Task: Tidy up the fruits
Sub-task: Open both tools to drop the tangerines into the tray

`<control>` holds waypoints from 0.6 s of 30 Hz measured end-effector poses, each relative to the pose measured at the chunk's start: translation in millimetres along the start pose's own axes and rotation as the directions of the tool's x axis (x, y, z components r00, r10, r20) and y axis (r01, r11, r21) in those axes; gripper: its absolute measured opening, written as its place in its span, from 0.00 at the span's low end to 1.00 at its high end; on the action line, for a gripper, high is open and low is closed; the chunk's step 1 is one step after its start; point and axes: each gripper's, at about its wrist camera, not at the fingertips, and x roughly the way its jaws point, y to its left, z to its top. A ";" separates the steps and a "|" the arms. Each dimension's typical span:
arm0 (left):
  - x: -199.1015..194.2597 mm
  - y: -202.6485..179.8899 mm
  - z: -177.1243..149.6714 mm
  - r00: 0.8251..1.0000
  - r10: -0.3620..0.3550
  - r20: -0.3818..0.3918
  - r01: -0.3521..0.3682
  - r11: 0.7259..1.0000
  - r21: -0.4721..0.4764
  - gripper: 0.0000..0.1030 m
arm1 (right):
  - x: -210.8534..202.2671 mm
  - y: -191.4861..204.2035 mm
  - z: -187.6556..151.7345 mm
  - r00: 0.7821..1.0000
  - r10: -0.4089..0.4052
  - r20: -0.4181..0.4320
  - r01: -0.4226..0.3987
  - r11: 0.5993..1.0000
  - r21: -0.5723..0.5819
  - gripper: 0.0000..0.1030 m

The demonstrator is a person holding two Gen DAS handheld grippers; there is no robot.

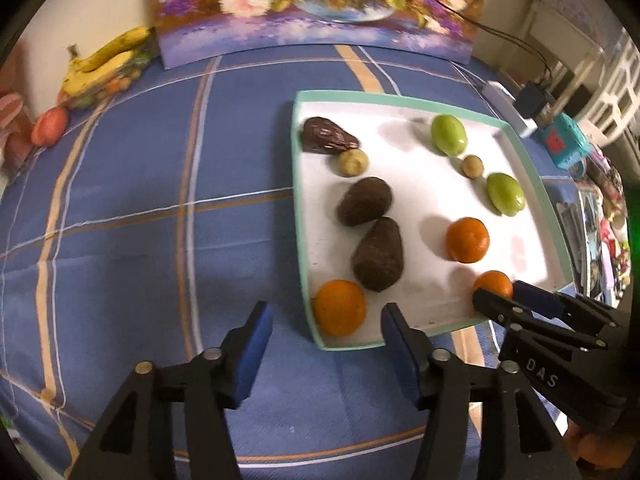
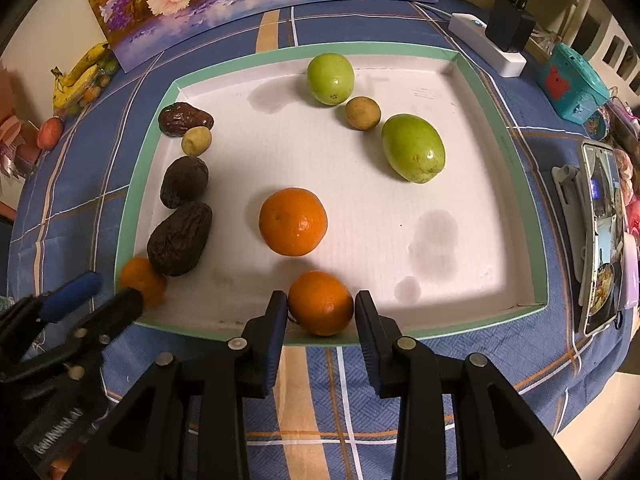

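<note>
Here, round oranges [image 2: 293, 222] – wrinkled dark fruit [image 2: 180, 239]; shallow white tray [image 2: 532, 200].

You've got three oranges in the white tray [image 2: 144, 160]: one orange [image 2: 293, 222] mid-frame, another orange [image 2: 321, 303] low centre by the near rim, a third orange [image 2: 143, 280] lower left. Two wrinkly dark avocados [image 2: 180, 239] line the left wall. Two green fruits [image 2: 413, 148] sit upper right, a small tan fruit [image 2: 362, 113] between them.
</note>
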 end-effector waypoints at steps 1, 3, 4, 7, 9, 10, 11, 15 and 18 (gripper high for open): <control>-2.3 5.9 -1.2 1.000 0.015 0.003 -0.015 1.000 -0.026 0.72 | -1.1 0.9 -1.3 1.000 -0.002 0.006 0.002 1.000 -0.003 0.42; -3.4 16.1 -3.2 0.999 0.044 -0.001 -0.044 0.997 -0.059 0.86 | -5.0 2.5 -4.6 1.000 -0.009 0.023 0.009 1.000 -0.012 0.48; -3.5 21.5 -5.3 0.998 0.061 -0.009 -0.061 0.995 -0.075 0.87 | -6.9 3.7 -5.9 1.000 -0.010 0.029 0.011 1.000 -0.015 0.53; -3.0 36.3 -11.6 0.994 0.100 -0.032 -0.103 0.988 -0.115 0.91 | -10.8 8.0 -9.1 0.999 -0.008 0.048 0.009 1.000 -0.023 0.62; -4.3 43.8 -15.1 0.991 0.131 -0.032 -0.134 0.982 -0.130 1.00 | -14.1 11.8 -12.1 0.998 -0.008 0.062 0.010 0.999 -0.038 0.70; -6.0 47.4 -16.7 0.989 0.146 -0.026 -0.148 0.980 -0.136 1.00 | -15.1 13.9 -13.5 0.998 -0.009 0.067 0.012 0.999 -0.045 0.75; -7.4 50.0 -18.0 0.988 0.155 -0.021 -0.157 0.978 -0.138 1.00 | -15.7 16.2 -14.9 0.997 -0.011 0.070 0.014 0.999 -0.050 0.78; -14.4 60.2 -22.6 0.984 0.177 0.005 -0.174 0.973 -0.153 1.00 | -17.6 23.4 -23.1 0.997 -0.007 0.081 0.012 0.998 -0.060 0.86; -22.9 67.0 -24.2 0.985 0.172 0.031 -0.164 0.970 -0.180 1.00 | -22.0 29.8 -26.6 0.994 -0.001 0.107 0.009 0.997 -0.076 0.87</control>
